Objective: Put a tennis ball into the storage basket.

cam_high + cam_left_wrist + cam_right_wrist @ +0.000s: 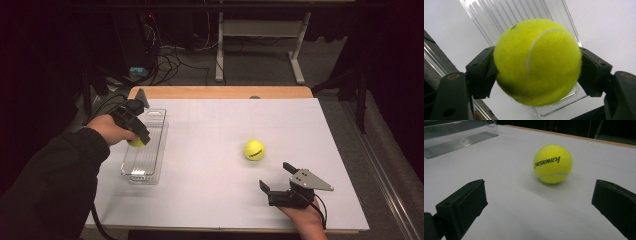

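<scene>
My left gripper (138, 137) is shut on a yellow tennis ball (537, 61), its two black jaws pressing on the ball's sides. It holds the ball just above the clear plastic tray (152, 150) at the table's left; the held ball (136, 143) peeks out under the hand. A second yellow tennis ball (254, 149) with black lettering lies loose on the white table. My right gripper (278, 176) rests near the front edge, open, jaws wide apart and pointing toward that ball (553, 163), which sits a short way beyond them.
The white table top (220, 125) has a wooden strip along its far edge. The clear tray (459, 141) lies at the left in the right gripper view. Beyond the table stand a white desk frame (260, 35) and cables on the dark floor.
</scene>
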Demonstrator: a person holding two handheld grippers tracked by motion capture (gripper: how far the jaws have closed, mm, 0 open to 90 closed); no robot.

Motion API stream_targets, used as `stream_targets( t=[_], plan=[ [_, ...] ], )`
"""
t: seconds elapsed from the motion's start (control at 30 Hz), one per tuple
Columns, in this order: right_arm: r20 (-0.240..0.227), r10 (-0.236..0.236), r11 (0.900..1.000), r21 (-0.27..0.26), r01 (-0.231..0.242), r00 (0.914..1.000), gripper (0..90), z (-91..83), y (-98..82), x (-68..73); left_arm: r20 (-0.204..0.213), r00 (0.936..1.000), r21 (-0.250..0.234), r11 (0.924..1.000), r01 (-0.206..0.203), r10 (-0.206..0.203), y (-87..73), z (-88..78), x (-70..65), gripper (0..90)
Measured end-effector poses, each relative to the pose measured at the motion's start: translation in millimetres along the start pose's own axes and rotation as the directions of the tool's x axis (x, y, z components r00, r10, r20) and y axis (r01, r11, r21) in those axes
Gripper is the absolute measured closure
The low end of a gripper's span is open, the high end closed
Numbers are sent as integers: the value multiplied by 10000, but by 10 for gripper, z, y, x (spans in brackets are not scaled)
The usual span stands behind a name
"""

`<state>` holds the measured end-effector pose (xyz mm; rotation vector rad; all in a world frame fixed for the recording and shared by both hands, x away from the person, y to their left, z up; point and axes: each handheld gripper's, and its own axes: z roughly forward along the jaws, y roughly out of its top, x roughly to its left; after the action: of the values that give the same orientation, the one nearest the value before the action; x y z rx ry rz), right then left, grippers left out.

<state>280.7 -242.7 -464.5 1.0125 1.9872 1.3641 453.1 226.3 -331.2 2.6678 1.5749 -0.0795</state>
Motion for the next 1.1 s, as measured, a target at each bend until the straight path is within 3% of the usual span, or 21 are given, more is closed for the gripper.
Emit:
stream_targets(
  t=[0.3,0.5,0.73,1.1],
  plan=[
    [2,-18,10000,-31,18,10000,0,-9,4,1,-211,9998,-102,9999,13,-15,112,-34,-16,260],
    [-43,-3,10000,-63,3,10000,0,-12,5,6,-94,9994,-392,9987,320,-324,169,-36,28,260],
    [-70,-28,10000,-72,28,10000,0,-11,7,11,-8,9984,-295,9980,562,-563,222,0,88,260],
    [-65,-52,10000,-49,52,10000,0,-7,7,18,-147,9985,-266,9983,515,-519,307,91,68,259]
  ],
)
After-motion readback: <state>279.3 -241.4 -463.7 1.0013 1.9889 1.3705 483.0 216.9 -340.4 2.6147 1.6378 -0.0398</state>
